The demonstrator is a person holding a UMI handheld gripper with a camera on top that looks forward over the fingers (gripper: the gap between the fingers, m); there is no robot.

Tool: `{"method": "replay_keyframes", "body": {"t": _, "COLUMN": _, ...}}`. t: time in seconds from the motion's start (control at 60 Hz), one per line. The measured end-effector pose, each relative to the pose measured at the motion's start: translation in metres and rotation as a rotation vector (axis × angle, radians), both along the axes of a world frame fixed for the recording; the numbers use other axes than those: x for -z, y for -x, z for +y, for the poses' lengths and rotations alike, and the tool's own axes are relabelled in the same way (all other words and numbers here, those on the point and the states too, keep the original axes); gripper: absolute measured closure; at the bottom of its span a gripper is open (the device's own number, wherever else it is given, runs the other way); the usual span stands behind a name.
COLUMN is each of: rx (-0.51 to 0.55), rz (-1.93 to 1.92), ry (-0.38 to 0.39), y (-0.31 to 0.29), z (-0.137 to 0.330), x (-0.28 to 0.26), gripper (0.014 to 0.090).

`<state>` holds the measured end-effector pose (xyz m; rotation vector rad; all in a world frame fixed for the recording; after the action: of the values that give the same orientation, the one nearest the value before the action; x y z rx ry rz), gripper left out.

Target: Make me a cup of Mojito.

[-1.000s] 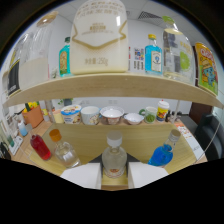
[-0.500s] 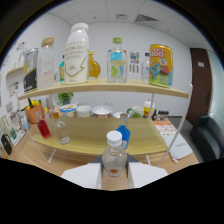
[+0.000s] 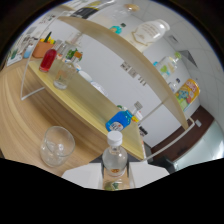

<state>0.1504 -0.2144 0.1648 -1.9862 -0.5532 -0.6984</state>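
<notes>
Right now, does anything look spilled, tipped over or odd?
No spill shows. The clear bottle is clamped between the gripper fingers, cap on. The empty glass stands upright on the wooden counter. The whole view is tilted, so the shelf slants.

The hand-held gripper (image 3: 116,176) has both fingers pressed on a clear bottle (image 3: 114,156) with a white cap, held upright between them. Left of it, an empty clear glass (image 3: 56,145) stands on the wooden tabletop (image 3: 20,115). Beyond the bottle, a blue bottle (image 3: 120,120) lies on the lower shelf (image 3: 85,95). Farther left along that shelf stands a red bottle (image 3: 48,59).
</notes>
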Motion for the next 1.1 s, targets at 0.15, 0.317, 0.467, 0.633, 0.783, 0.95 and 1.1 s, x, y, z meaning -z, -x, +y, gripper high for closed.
{"method": "replay_keyframes", "body": {"t": 0.15, "rx": -0.112, "rz": -0.383, "ry": 0.048, "y": 0.006, "z": 0.012, "x": -0.009, "gripper": 0.0703}}
{"method": "replay_keyframes", "body": {"t": 0.317, "rx": -0.226, "rz": -0.751, "ry": 0.057, "y": 0.013, "z": 0.027, "x": -0.026, "gripper": 0.0702}}
{"method": "replay_keyframes", "body": {"t": 0.467, "rx": -0.331, "rz": -1.018, "ry": 0.098, "y": 0.028, "z": 0.03, "x": -0.031, "gripper": 0.0704}}
{"method": "replay_keyframes", "body": {"t": 0.633, "rx": -0.388, "rz": -1.289, "ry": 0.15, "y": 0.028, "z": 0.033, "x": -0.039, "gripper": 0.0703}}
{"method": "replay_keyframes", "body": {"t": 0.783, "rx": -0.455, "rz": -1.414, "ry": 0.146, "y": 0.041, "z": 0.029, "x": -0.039, "gripper": 0.0704}}
{"method": "replay_keyframes", "body": {"t": 0.95, "rx": -0.444, "rz": -1.358, "ry": 0.15, "y": 0.04, "z": 0.022, "x": -0.037, "gripper": 0.0703}}
{"method": "replay_keyframes", "body": {"t": 1.1, "rx": -0.423, "rz": -1.188, "ry": 0.086, "y": 0.039, "z": 0.019, "x": -0.05, "gripper": 0.0701}}
